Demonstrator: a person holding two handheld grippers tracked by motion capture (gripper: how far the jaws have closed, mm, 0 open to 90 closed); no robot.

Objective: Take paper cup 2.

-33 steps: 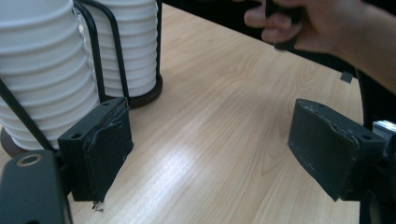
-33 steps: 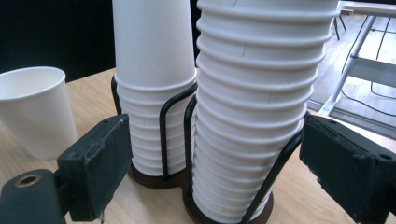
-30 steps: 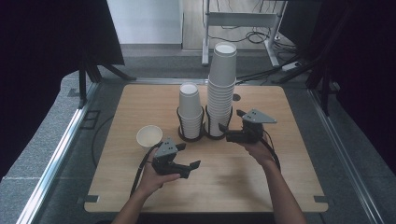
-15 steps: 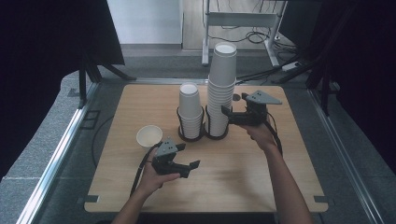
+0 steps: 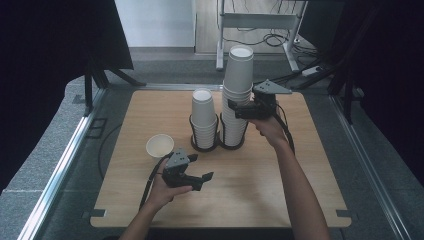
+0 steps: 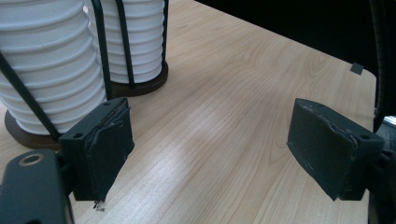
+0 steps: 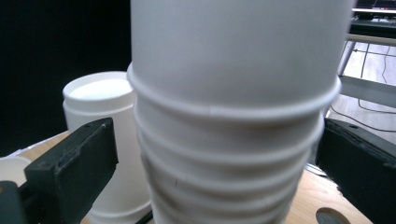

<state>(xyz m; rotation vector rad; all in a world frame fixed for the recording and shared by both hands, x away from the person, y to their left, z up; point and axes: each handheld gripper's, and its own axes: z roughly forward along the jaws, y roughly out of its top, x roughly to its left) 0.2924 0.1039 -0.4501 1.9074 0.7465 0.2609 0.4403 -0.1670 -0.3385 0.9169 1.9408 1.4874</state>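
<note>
- Right hand-held gripper (image 5: 231, 111) is spread wide around the tall cup stack (image 5: 236, 95), pads not pressing yet.
- Stack sits at 12 o'clock on the surface (image 5: 280, 185).
- Left hand-held gripper (image 5: 206, 180) is released, holding nothing.
- No readable writing.

The table (image 5: 260, 175) was pale wood with a fine grain. The 2 cup stacks, tall (image 5: 237, 95) and short (image 5: 203, 117), were plain white, as was the single cup (image 5: 160, 146). Their wire holders (image 5: 204, 146) were black on dark brown bases. Both grippers, left (image 5: 197, 176) and right (image 5: 234, 111), were black with grey plates.
</note>
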